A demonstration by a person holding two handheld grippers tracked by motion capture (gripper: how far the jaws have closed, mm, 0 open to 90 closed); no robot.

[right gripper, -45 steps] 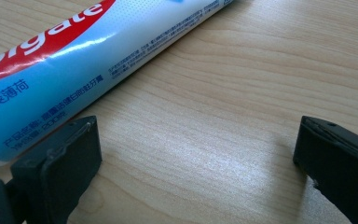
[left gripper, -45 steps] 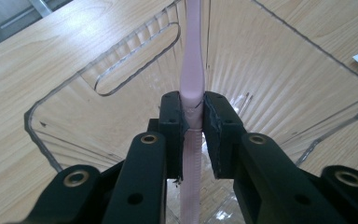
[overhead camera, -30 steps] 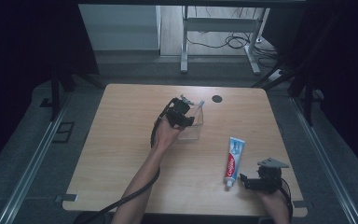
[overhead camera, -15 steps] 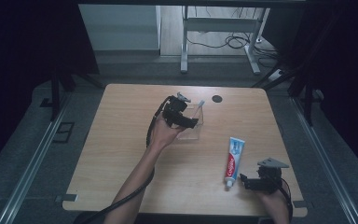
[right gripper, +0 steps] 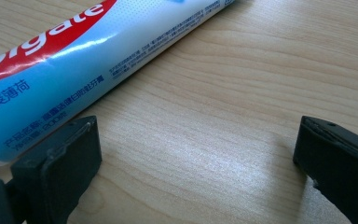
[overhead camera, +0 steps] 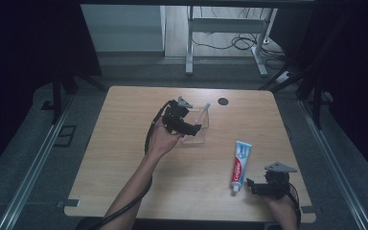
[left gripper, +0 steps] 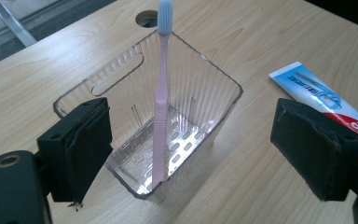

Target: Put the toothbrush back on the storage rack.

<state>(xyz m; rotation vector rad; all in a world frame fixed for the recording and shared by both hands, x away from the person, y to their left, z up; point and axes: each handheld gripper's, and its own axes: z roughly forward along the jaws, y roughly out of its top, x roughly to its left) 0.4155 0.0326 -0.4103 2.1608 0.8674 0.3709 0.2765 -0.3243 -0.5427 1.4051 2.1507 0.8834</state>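
Observation:
A clear plastic holder (overhead camera: 200, 136) (left gripper: 209, 88) stands near the table's middle. A pink toothbrush (overhead camera: 203, 111) (left gripper: 159, 102) leans upright inside it, bristles on top. My left gripper (overhead camera: 194, 128) (left gripper: 198, 147) hovers just left of and above the holder. Its jaws have just been opening and stand wide, pressing on nothing. A blue, white and red toothpaste tube (overhead camera: 240, 163) (left gripper: 307, 86) (right gripper: 74, 56) lies flat at the front right. My right gripper (overhead camera: 250, 186) (right gripper: 196, 163) rests open on the table beside the tube's cap end, with bare wood between its jaws.
A dark round hole (overhead camera: 223, 101) (left gripper: 147, 18) sits in the wooden table (overhead camera: 120, 143) behind the holder. Beyond the far edge stand metal desk legs (overhead camera: 189, 43) and cables on the floor. Dark curtains flank both sides.
My left gripper has drawn back a little from the holder, towards the left and upward, leaving the toothbrush standing in it. The right gripper and the toothpaste tube have stayed put.

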